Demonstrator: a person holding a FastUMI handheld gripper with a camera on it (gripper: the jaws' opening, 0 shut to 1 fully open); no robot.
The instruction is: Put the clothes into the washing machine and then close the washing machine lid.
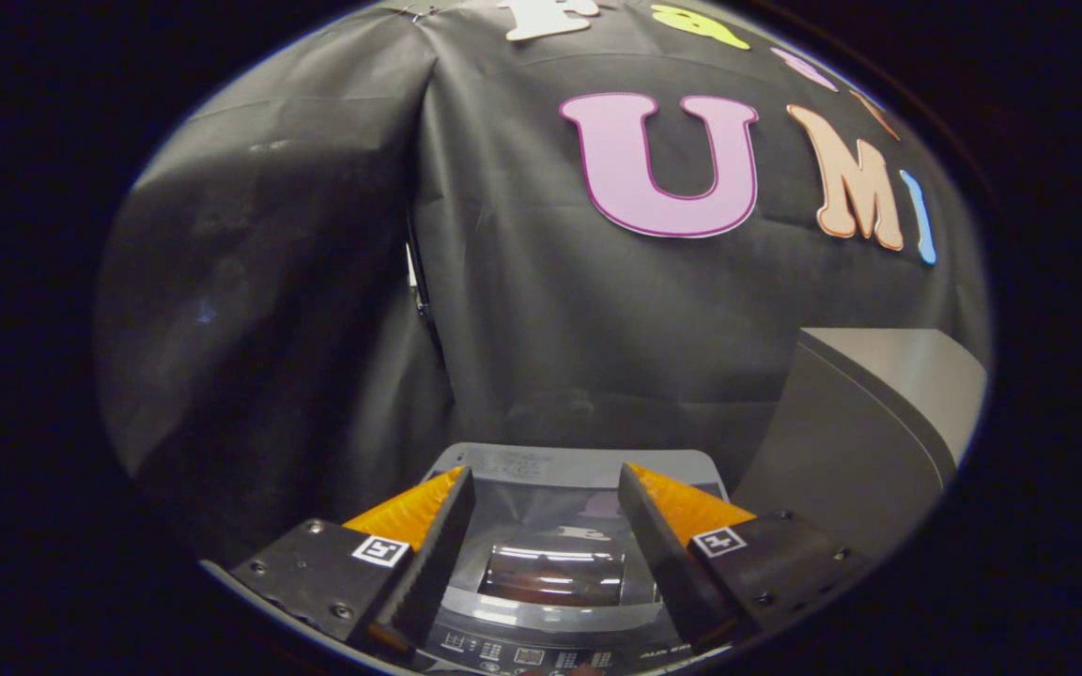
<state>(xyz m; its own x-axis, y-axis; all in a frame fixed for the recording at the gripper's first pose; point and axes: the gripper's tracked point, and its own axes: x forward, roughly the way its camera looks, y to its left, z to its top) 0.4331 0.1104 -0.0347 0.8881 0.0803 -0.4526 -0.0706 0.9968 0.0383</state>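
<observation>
The gripper (546, 488) hangs above the small grey washing machine (550, 638), fingers spread wide and holding nothing, its clear glossy lid (555, 535) lying shut between them, so the job looks finished to me, with the clothes apparently inside, though I can't make them out.

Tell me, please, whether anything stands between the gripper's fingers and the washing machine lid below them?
Nothing visible does. The gripper is open and holds nothing, its fingers spread apart above the washing machine lid, which looks shut, with its glossy panel showing in the gap between them.
</observation>
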